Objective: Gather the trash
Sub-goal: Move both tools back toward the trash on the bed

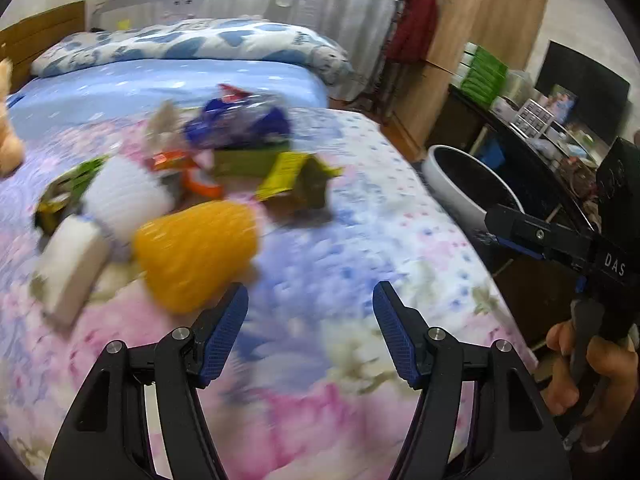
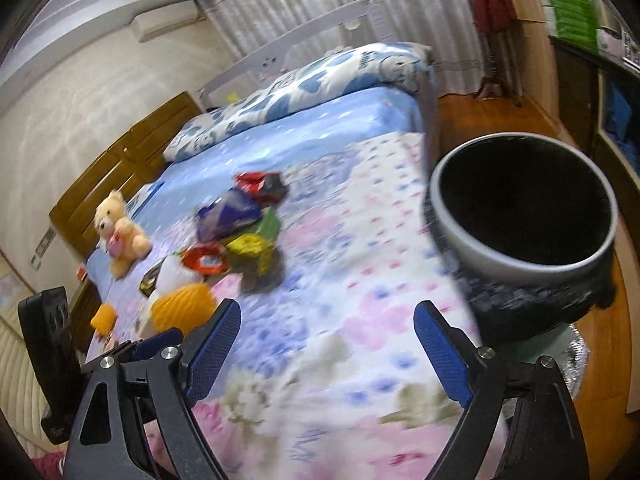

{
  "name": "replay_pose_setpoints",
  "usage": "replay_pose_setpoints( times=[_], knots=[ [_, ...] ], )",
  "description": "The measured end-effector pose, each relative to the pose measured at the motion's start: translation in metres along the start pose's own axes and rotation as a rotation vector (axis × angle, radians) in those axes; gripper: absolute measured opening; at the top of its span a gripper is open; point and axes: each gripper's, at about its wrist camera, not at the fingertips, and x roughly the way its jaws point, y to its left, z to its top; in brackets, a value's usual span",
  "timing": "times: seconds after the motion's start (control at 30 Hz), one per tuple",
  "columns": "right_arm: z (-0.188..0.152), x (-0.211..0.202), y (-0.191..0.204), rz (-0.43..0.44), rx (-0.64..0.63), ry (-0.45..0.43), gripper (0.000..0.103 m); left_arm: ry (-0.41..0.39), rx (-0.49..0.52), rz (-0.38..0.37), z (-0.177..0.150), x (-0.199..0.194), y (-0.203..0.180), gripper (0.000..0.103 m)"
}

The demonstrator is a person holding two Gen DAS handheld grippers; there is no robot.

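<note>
Litter lies in a blurred heap on the flowered bedspread (image 1: 360,208): an orange foam net (image 1: 196,252), a white box (image 1: 72,268), a green carton (image 1: 296,176), a blue bag (image 1: 240,124) and an orange wrapper (image 1: 192,172). My left gripper (image 1: 310,300) hovers over the spread just right of the orange net, open, nothing between its blue pads. My right gripper (image 2: 328,320) is open too and empty, over the bed's near edge, with the heap (image 2: 228,232) ahead on its left. Beside the bed stands a round bin with a grey rim (image 2: 520,270) and a dark inside.
A cream teddy bear (image 2: 120,232) sits near the wooden headboard (image 2: 120,160). A blue-patterned pillow (image 1: 192,44) lies at the far end. The bin's rim (image 1: 436,168) shows at the bed's right side, before a dark cluttered desk (image 1: 532,168). A hand (image 1: 592,368) holds my right gripper's handle.
</note>
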Motion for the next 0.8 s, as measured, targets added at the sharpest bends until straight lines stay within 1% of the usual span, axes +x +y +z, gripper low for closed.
replay_pose_setpoints(
  times=[0.17,0.43,0.6,0.8],
  knots=[
    [-0.013,0.014,0.03,0.038,-0.022,0.036,0.09,-0.013,-0.058,0.037,-0.013,-0.015,0.033,0.066],
    [-0.029,0.037,0.078,0.096,-0.082,0.083,0.09,-0.035,-0.125,0.106,-0.028,-0.034,0.077,0.066],
    [-0.037,0.052,0.098,0.115,-0.109,0.113,0.09,-0.043,-0.174,0.142,-0.035,-0.042,0.104,0.066],
    [-0.043,0.068,0.116,0.131,-0.141,0.142,0.09,-0.045,-0.21,0.173,-0.038,-0.047,0.133,0.066]
  ],
)
